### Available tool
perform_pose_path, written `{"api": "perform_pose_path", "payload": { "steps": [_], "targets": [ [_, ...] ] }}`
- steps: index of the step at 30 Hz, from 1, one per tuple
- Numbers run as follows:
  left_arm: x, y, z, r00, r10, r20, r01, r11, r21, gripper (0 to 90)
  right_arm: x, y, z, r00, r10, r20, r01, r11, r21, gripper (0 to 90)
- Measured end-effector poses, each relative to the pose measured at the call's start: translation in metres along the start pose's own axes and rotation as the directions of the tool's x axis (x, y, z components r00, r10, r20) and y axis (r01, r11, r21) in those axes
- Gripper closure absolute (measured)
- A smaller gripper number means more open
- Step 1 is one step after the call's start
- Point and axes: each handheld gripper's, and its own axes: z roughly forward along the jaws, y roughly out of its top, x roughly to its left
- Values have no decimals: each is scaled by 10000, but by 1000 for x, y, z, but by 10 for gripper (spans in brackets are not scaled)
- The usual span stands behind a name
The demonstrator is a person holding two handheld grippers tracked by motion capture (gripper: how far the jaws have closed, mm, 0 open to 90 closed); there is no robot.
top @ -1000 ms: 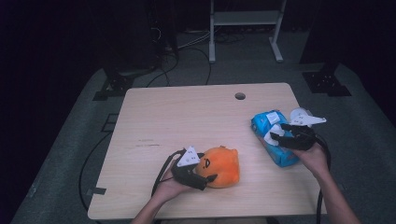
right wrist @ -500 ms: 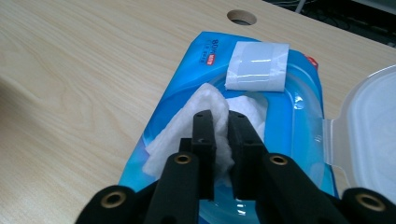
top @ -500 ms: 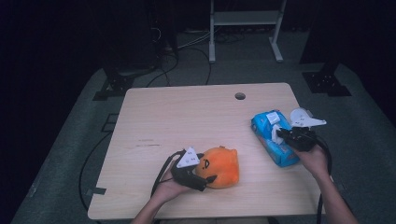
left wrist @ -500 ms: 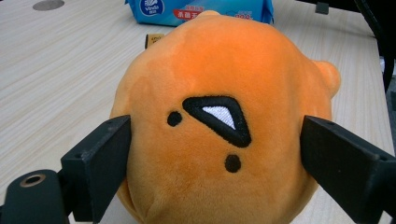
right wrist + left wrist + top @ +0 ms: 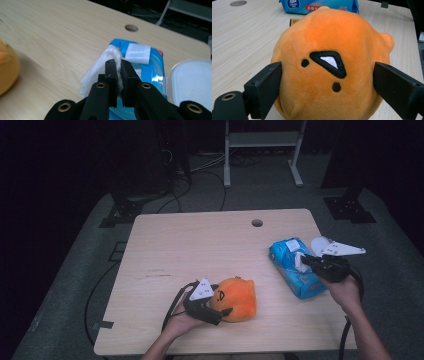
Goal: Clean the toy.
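Since one second ago, my right claw (image 5: 119,75) has closed its jaws on a white wipe (image 5: 100,68) and begun to lift it from the blue wipes pack (image 5: 295,268) at the right side of the worktop (image 5: 200,245). My left claw (image 5: 327,82) has not moved; its jaws stand wide and press both sides of the orange plush toy (image 5: 237,297), near the front edge. To do this step well, I think I must pull the wipe up slowly and straight, so that it does not tear and the pack does not follow. The open white lid (image 5: 192,77) lies just beside the pack, near my claw, and could catch. The toy is well apart and does not disturb.
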Motion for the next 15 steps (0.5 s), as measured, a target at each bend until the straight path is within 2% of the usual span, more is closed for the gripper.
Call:
{"api": "perform_pose_path", "payload": {
  "steps": [3,6,9,13,15],
  "targets": [
    [0,0,0,10000,32,-1,-32,10000,-1,98,9,7,-14,9996,-222,-195,215,9991,-356,843],
    [0,-1,1,10000,15,-9,-15,10000,-55,97,23,9,-27,9963,-359,-784,297,9965,-783,844],
    [0,-1,1,10000,88,-24,-88,10000,-29,96,44,12,-40,9889,-811,-1244,662,9906,-1195,844],
    [-1,-1,1,9998,170,-84,-170,9999,-19,94,74,15,-50,9701,-1266,-2070,924,9816,-1673,844],
    [-2,-1,2,9999,100,-88,-101,9999,-81,91,90,17,-53,9533,-1454,-2648,968,9774,-1882,843]
  ]
}}
